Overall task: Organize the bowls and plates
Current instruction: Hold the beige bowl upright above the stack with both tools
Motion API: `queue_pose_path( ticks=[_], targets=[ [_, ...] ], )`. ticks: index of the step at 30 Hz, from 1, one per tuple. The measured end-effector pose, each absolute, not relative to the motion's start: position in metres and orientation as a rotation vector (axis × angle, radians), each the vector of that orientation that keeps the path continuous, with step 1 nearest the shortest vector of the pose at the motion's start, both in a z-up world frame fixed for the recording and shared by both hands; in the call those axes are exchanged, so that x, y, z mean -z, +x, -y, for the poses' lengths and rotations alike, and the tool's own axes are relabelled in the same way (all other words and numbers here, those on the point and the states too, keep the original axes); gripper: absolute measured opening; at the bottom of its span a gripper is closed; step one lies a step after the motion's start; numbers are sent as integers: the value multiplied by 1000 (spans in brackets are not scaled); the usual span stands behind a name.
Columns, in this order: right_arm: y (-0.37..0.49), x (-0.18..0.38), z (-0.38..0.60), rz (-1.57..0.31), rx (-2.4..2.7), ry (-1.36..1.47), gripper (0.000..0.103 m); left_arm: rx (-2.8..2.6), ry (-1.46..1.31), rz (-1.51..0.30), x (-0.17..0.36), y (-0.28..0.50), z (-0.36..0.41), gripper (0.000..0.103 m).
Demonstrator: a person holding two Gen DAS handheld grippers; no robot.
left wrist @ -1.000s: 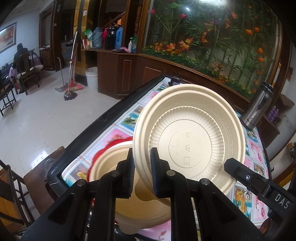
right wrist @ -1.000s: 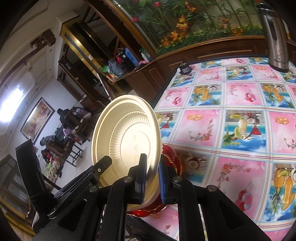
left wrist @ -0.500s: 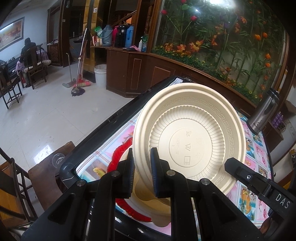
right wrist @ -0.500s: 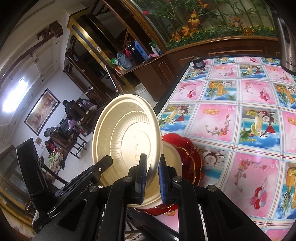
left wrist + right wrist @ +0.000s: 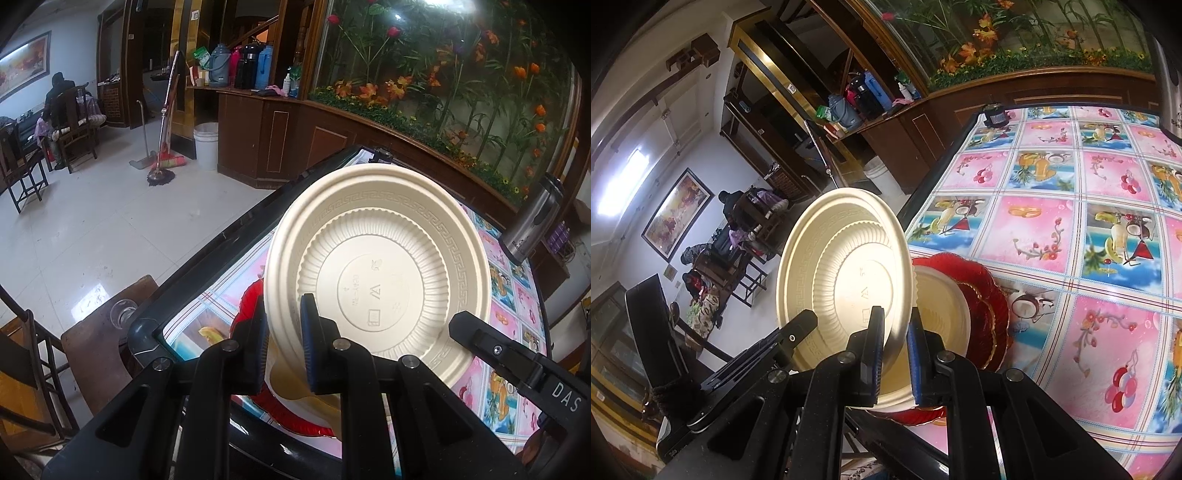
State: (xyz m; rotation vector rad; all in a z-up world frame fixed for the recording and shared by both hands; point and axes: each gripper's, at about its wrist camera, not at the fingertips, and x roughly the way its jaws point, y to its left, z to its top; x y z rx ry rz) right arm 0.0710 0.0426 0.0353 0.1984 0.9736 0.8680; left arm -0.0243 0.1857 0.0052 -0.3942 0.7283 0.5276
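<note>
Underneath — pink fruit-print tablecloth, tiled floor.

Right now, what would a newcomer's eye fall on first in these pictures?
First, the cream plate, held on edge with its underside showing, both grippers shut on its rim. Below it, a cream bowl sits in a red dish near the corner of the fruit-print tablecloth.
</note>
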Motion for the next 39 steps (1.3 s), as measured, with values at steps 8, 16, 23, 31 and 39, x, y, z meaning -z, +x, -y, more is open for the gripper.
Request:
queue_pose_path(
  ticks=[8,16,23,31,39],
  targets=[
    [71,-34,-44,-984,-865,200,11,-522,-396,-741,-1,-24,-187,14],
    [72,-29,-42,-998,-861,206,11,-521,-396,-756,2,-23,-186,14],
    [71,-26,-43,-1005,-861,207,11,-525,-390,-760,3,-23,-185,14],
    [68,-23,-44,-1008,-862,205,11,-527,-389,-762,3,-27,-185,14],
    [60,-10,-43,-1032,-853,195,12,-526,-393,-803,20,-33,-185,15]
  ],
)
